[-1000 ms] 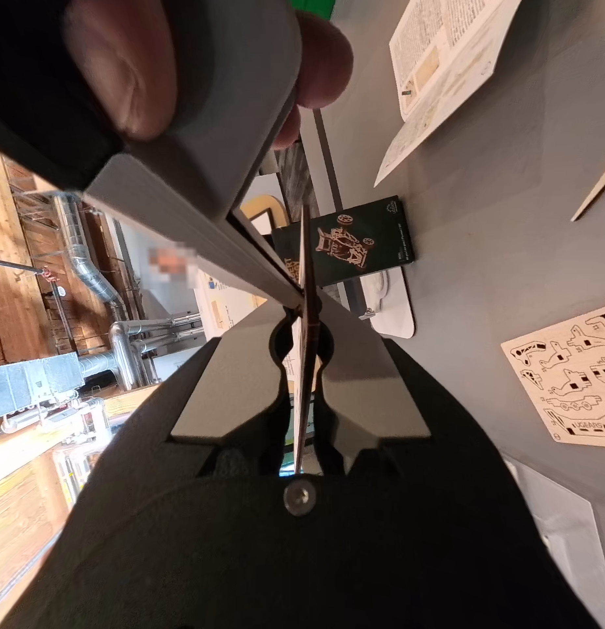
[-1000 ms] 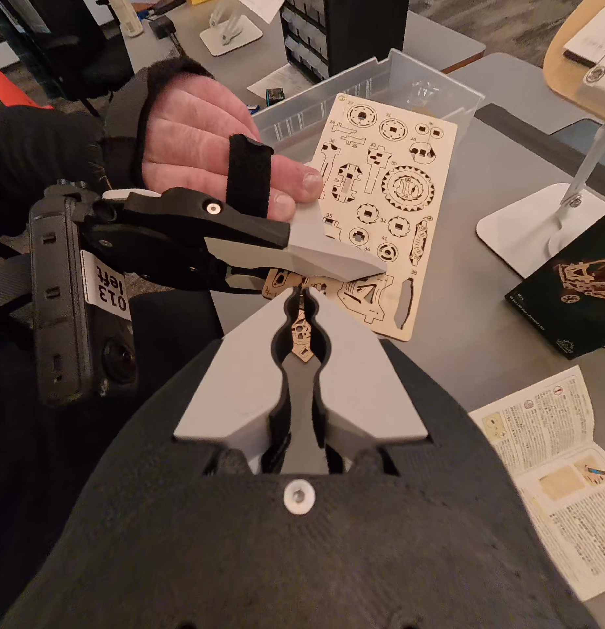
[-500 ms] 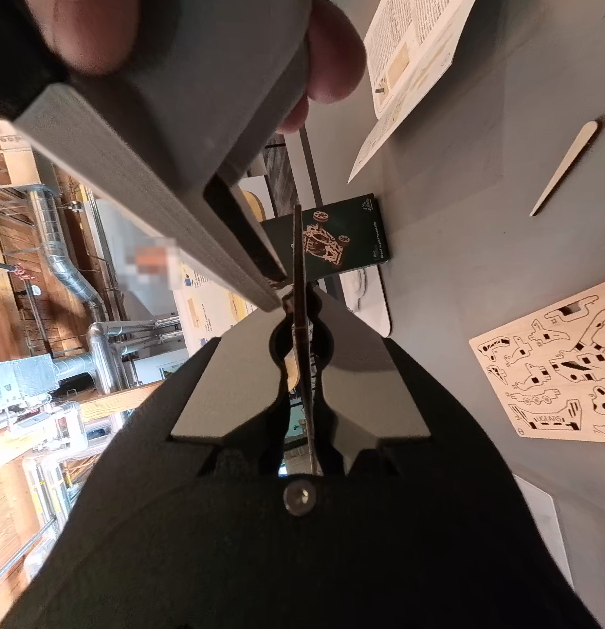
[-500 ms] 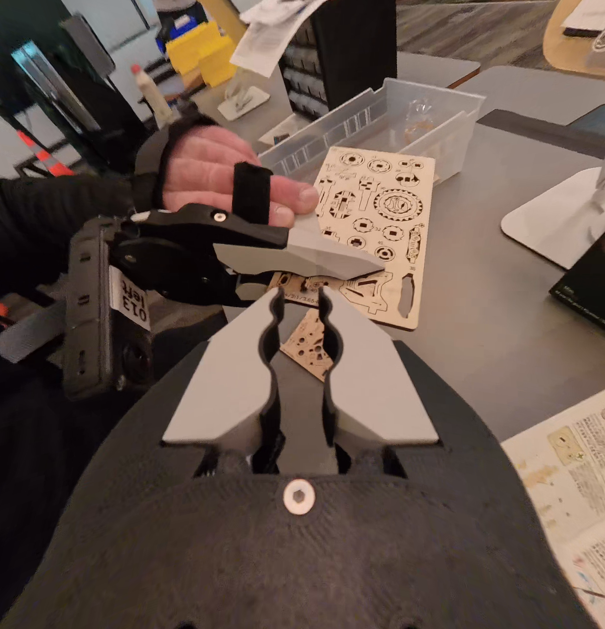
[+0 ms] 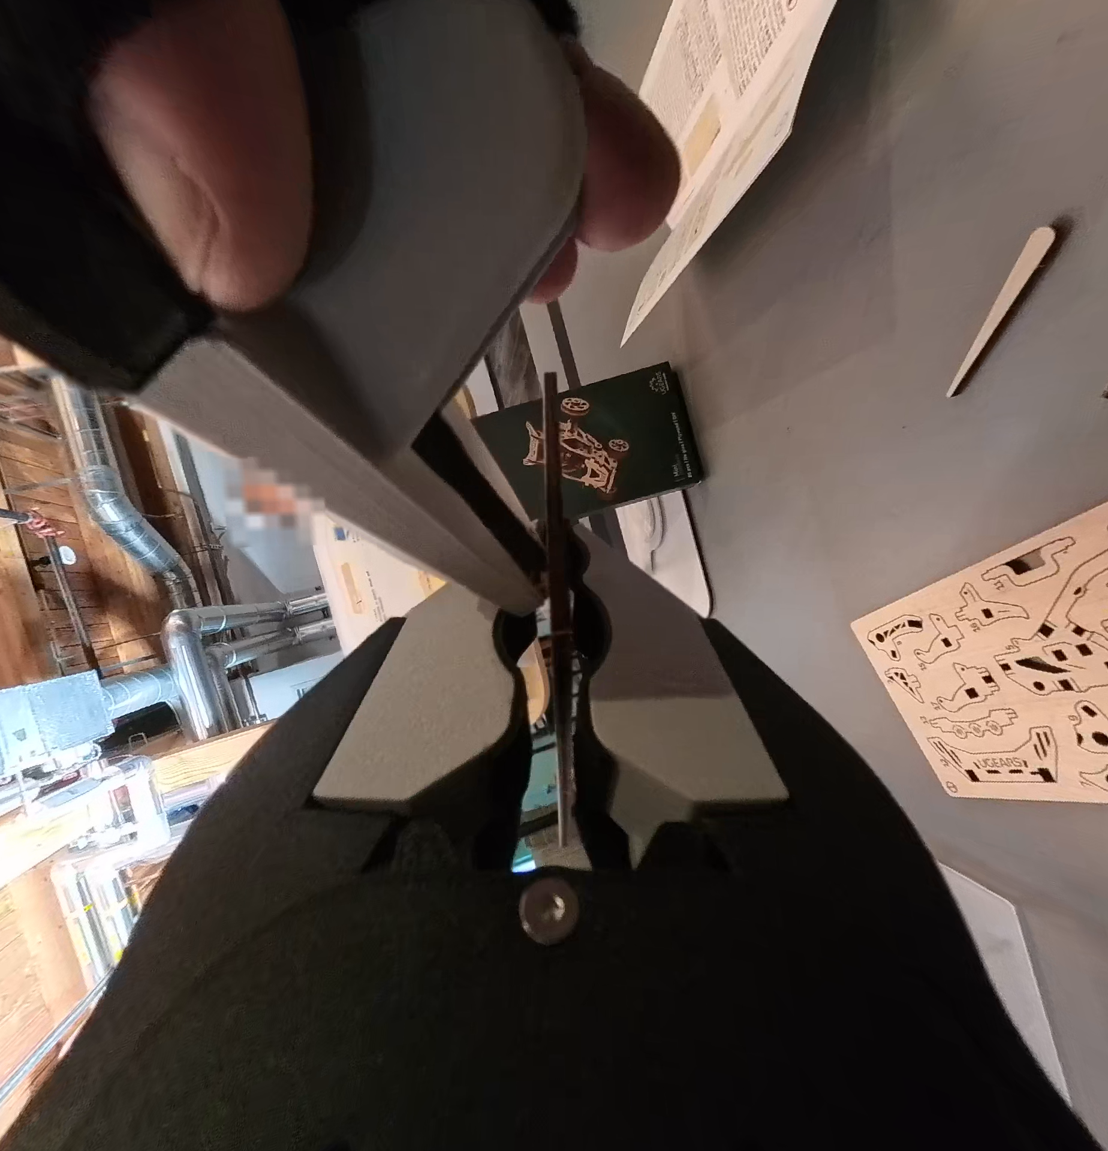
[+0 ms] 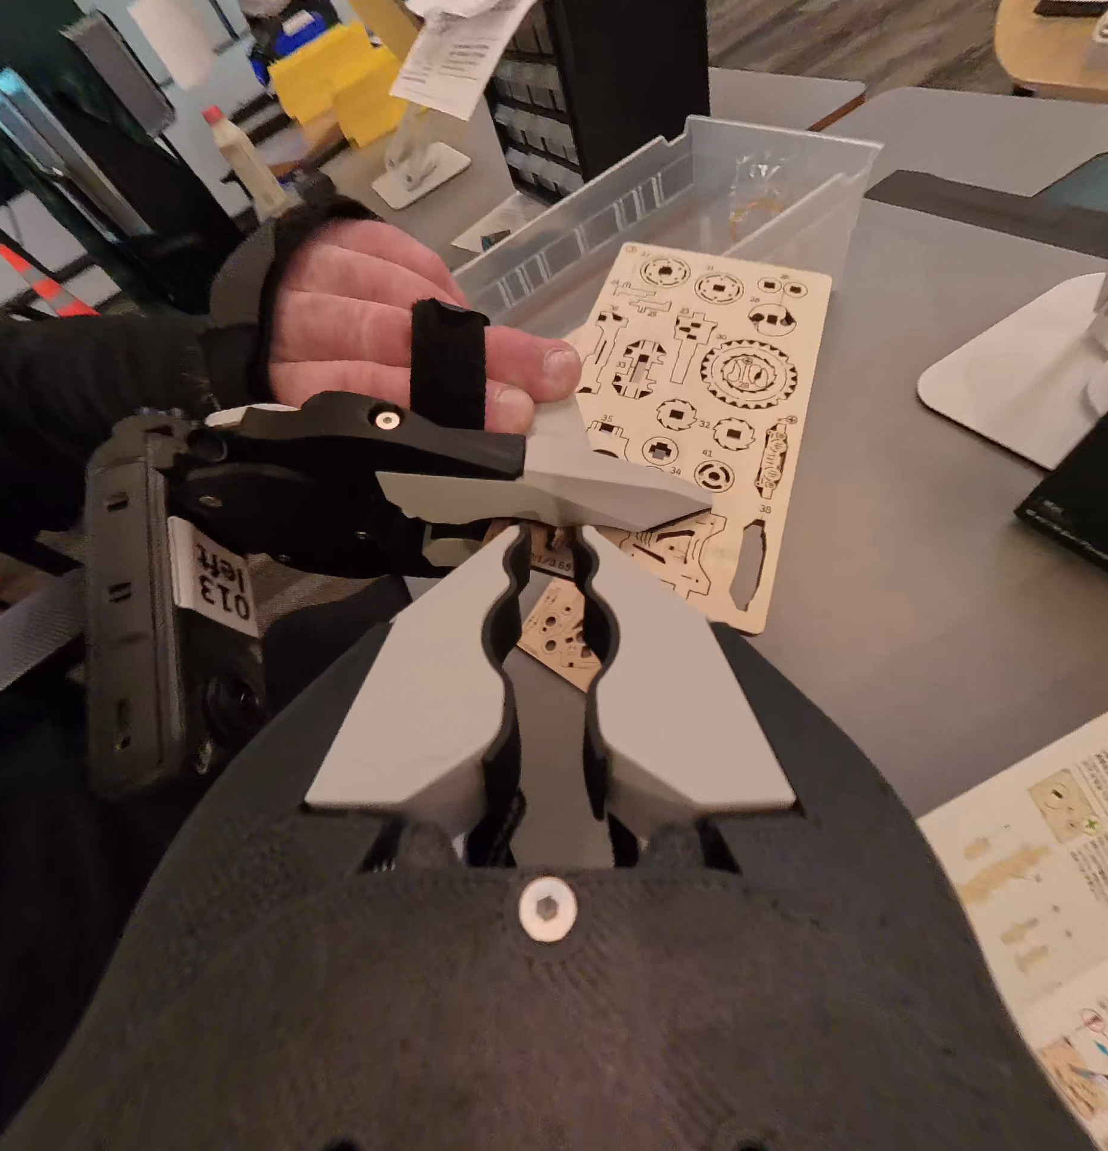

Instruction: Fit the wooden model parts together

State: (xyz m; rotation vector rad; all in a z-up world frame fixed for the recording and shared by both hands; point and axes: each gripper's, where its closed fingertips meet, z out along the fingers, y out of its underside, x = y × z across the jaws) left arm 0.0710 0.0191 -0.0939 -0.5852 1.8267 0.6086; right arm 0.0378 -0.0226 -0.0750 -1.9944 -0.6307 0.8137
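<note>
Left wrist view, left gripper (image 5: 554, 560): jaws clenched on the plywood parts sheet (image 5: 554, 448), which shows edge-on as a thin dark line running up between them; the grip is unchanged over the last second.
Left wrist view, right gripper (image 5: 530, 579): tips now butt against the left face of the sheet, just above the left jaws; half a second ago they stood slightly off it.
Left wrist view, second parts sheet (image 5: 1006, 672): flat on the bench (image 5: 850, 498), untouched.
Right wrist view, right gripper (image 6: 553, 539): jaws released with a clear gap; closed a second ago, then wide, now narrowed part way. Tips sit at the sheet's lower edge, under the left gripper (image 6: 688, 507).
Right wrist view, parts sheet (image 6: 726, 349): held tilted above the bench.
Right wrist view, loose wooden piece (image 6: 554, 635): lies on the bench below, seen through the jaw gap.
Meaning for task: the right jaws look to be lining up on a part in the sheet; nothing is joined yet.
</note>
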